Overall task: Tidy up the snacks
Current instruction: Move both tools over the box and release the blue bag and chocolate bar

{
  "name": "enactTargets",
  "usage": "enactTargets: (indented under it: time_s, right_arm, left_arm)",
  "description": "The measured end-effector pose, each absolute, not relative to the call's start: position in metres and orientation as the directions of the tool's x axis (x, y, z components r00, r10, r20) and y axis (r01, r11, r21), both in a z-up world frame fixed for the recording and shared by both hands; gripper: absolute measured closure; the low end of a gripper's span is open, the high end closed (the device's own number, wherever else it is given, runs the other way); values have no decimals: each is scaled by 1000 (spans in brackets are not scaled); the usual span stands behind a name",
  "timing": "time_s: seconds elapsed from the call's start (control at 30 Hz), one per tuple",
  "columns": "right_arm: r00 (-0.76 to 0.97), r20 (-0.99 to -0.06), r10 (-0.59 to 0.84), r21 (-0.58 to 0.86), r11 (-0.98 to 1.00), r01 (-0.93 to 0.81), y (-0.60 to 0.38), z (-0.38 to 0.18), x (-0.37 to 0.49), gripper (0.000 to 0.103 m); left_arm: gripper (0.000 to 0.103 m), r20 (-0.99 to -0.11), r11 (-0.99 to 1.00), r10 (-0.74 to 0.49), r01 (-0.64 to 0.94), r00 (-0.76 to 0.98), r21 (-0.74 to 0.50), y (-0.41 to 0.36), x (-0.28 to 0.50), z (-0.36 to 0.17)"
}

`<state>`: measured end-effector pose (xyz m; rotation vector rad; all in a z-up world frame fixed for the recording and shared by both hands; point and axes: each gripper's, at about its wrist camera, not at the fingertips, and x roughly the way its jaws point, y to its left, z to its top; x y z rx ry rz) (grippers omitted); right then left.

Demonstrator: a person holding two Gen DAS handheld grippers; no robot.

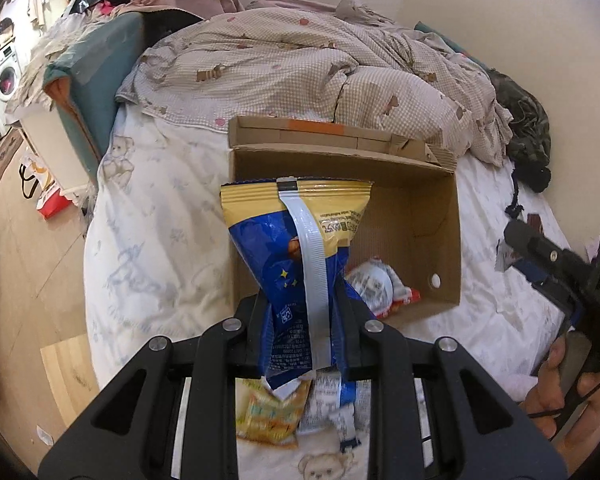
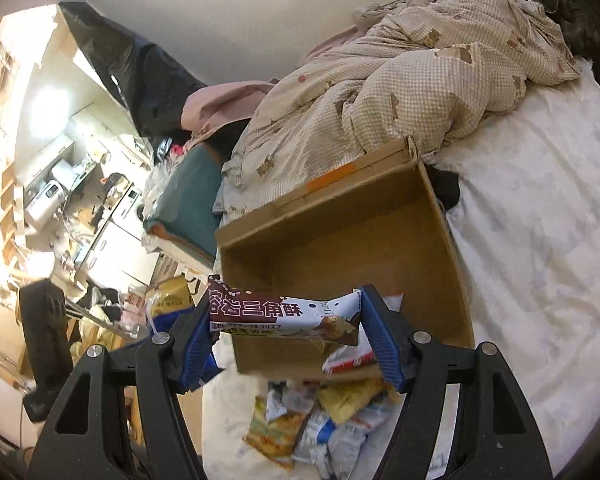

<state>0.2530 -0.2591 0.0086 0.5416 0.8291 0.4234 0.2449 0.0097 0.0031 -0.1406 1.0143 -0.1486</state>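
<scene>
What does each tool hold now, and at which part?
The left tool pinches the blue snack bag near its lower end. The right tool grips the brown-and-white snack packet by its two ends.

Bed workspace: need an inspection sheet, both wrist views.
Surface: bed with a white bear-print sheet; rumpled checked duvet behind the box.
Job's things: open cardboard box on the bed, one white-and-red packet inside; blue-and-yellow snack bag and brown-and-white snack bar held up; loose snack pile on the sheet in front of the box.
Clutter: dark garment at the far right of the bed.
Grippers: left gripper shut on the bag; right gripper shut on the bar's ends.
Cables: thin black cable by the hand on the right.
Surroundings: washing machine, wood floor, cluttered kitchen area.
</scene>
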Motion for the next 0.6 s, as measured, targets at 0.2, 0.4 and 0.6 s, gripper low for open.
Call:
enactTargets:
  time_s: [0.2, 0.4, 0.6]
  right_arm:
    - [586, -627, 514, 543, 827, -144, -253, -7, 280, 31]
    - [512, -751, 418, 444, 893, -77, -243, -40, 293, 31]
    - [471, -776, 419, 457, 889, -37, -244, -60, 304, 31]
  left_arm:
    - [82, -848, 982, -184, 58, 497, -179, 1, 261, -28]
    - [82, -826, 996, -84, 74, 557, -52, -6, 267, -50]
    - [82, -834, 992, -107, 113, 541, -55, -12, 271, -54]
